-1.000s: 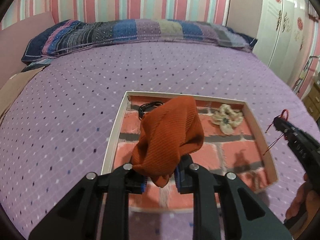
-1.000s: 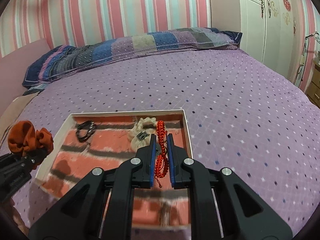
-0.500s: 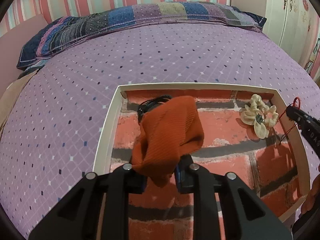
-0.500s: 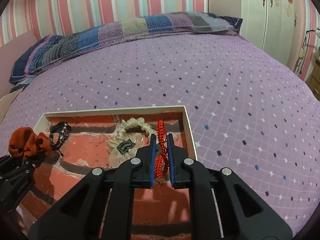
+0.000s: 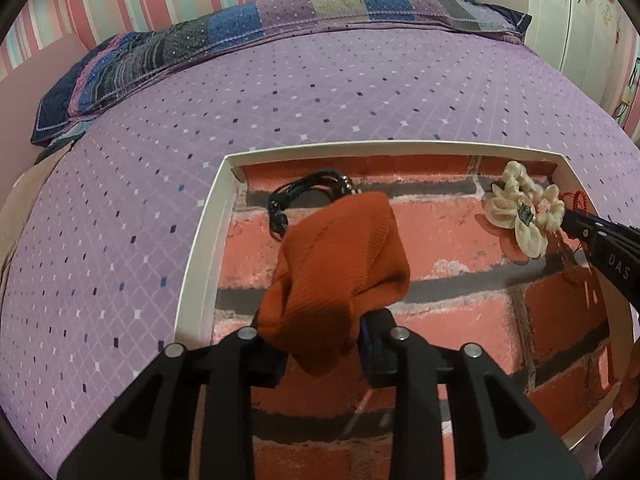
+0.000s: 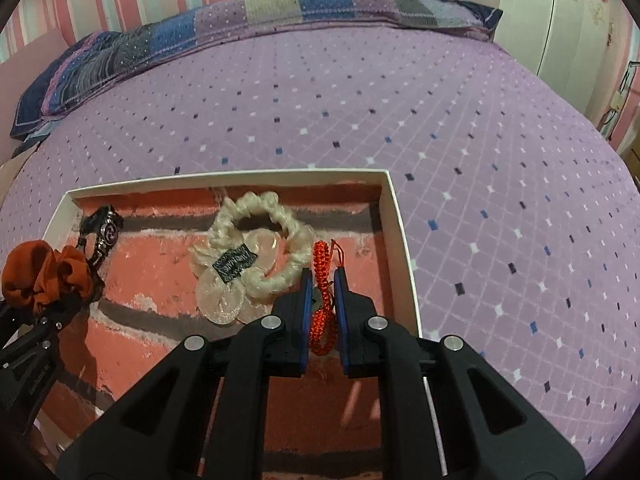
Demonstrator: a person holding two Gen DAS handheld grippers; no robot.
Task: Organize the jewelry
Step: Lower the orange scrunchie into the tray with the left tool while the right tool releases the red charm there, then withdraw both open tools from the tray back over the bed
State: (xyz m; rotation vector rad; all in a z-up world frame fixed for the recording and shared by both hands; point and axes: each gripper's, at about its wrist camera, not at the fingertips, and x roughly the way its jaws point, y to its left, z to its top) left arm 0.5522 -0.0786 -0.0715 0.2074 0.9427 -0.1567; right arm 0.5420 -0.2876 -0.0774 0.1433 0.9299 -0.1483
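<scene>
Left wrist view: left gripper [image 5: 322,354], clamped on rust-orange ribbed fabric scrunchie [image 5: 340,276], has advanced over white-rimmed brick-print tray [image 5: 200,240], while right gripper [image 6: 322,312] pinches red braided cord bracelet [image 6: 323,280] beside cream scrunchie [image 6: 248,256], apparently nearing release.

There are two scrunchies: one orange scrunchie [image 5: 340,276] and one cream scrunchie [image 6: 248,260]. There are two bracelets as well, one black bracelet [image 6: 102,234] and one red braided bracelet [image 6: 322,296]. All of it belongs to a single white-rimmed tray [image 6: 402,240] on one bed [image 6: 400,120] with one patchwork pillow [image 6: 240,20], and two grippers are in view, the left gripper [image 5: 322,356] and the right gripper [image 6: 322,312].
</scene>
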